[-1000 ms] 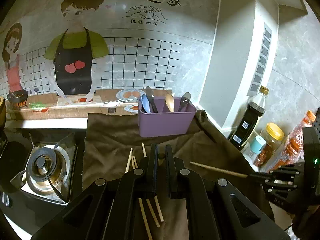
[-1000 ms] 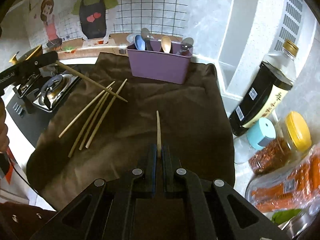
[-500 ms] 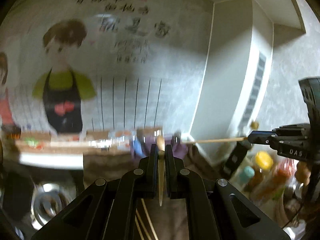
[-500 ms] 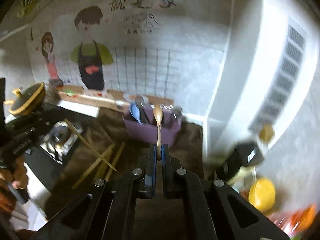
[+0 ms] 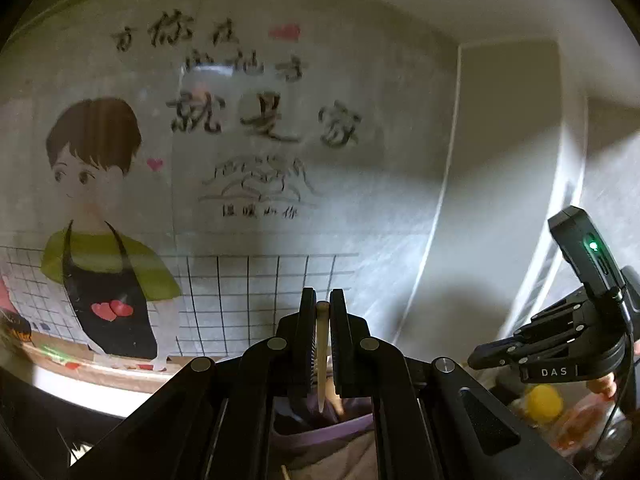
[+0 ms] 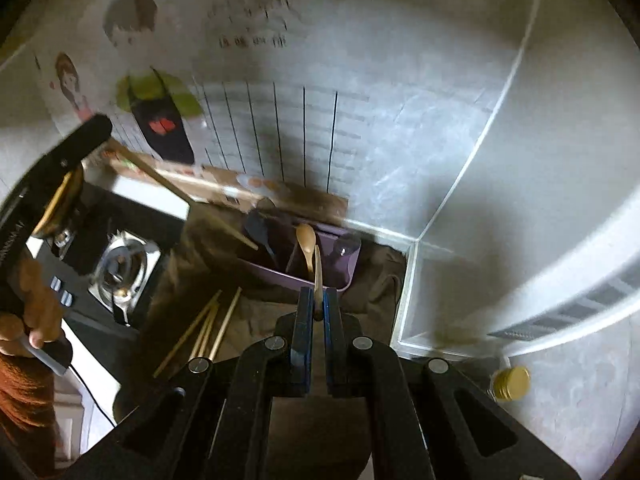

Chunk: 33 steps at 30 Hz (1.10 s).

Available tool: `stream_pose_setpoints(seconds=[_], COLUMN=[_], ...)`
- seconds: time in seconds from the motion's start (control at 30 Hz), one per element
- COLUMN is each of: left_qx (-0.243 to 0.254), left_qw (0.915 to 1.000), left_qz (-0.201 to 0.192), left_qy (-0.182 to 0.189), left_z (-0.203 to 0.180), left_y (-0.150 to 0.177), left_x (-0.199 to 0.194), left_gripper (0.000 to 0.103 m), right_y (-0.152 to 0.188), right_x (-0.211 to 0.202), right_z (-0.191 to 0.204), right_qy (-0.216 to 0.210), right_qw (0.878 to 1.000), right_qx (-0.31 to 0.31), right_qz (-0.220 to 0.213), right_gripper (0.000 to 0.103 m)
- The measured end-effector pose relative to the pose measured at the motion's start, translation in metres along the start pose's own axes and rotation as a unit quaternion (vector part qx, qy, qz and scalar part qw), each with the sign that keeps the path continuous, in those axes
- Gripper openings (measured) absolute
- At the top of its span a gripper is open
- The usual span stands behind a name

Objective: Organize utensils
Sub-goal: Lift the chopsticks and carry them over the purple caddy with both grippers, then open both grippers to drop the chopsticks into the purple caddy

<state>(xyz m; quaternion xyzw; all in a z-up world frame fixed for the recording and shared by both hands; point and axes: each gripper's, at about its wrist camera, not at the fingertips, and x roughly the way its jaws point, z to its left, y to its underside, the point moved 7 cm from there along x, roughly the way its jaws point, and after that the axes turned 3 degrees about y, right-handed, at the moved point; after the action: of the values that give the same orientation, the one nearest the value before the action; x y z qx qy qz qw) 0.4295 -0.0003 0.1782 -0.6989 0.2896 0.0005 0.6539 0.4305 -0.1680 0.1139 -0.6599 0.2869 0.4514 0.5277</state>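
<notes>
Now that both grippers have risen off the brown cloth [image 6: 256, 320], the left gripper [image 5: 322, 344] and right gripper [image 6: 318, 312] each clamp one chopstick [image 6: 318, 272] above the purple holder [image 6: 320, 276], ready for insertion.

The far cartoon wall [image 5: 120, 208] is faced almost level from the left wrist. The purple utensil box [image 6: 316, 276] is looked down on steeply from the right wrist; both are shared.
</notes>
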Motion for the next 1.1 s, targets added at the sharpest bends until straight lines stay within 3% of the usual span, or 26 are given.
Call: stream_pose_setpoints(seconds=[0.2, 0.37, 0.67, 0.93, 1.03, 1.1], left_qx=[-0.022, -0.035, -0.042, -0.050, -0.060, -0.064], left_qw=[0.9993, 0.9979, 0.9963, 0.9931, 0.9917, 0.9915], left_qz=[0.030, 0.054, 0.074, 0.106, 0.114, 0.113], left_qy=[-0.003, -0.006, -0.013, -0.006, 0.005, 0.010], left_z=[0.019, 0.032, 0.045, 0.045, 0.044, 0.042], left_y=[0.027, 0.049, 0.069, 0.087, 0.090, 0.089], left_x=[0.040, 0.066, 0.092, 0.120, 0.128, 0.130], left_gripper=[0.007, 0.007, 0.007, 0.007, 0.011, 0.022], right_y=[-0.004, -0.014, -0.041, -0.050, -0.049, -0.050], right_x=[0.064, 0.103, 0.127, 0.138, 0.140, 0.138], right_z=[-0.004, -0.008, -0.014, -0.016, -0.017, -0.016], right_qy=[-0.035, -0.044, -0.022, -0.028, -0.030, -0.028], right_qw=[0.997, 0.997, 0.999, 0.999, 0.999, 0.998], right_qx=[0.003, 0.015, 0.017, 0.006, 0.007, 0.006], right_qz=[0.065, 0.066, -0.026, -0.043, -0.043, -0.054], right_gripper=[0.004, 0.004, 0.004, 0.004, 0.008, 0.021])
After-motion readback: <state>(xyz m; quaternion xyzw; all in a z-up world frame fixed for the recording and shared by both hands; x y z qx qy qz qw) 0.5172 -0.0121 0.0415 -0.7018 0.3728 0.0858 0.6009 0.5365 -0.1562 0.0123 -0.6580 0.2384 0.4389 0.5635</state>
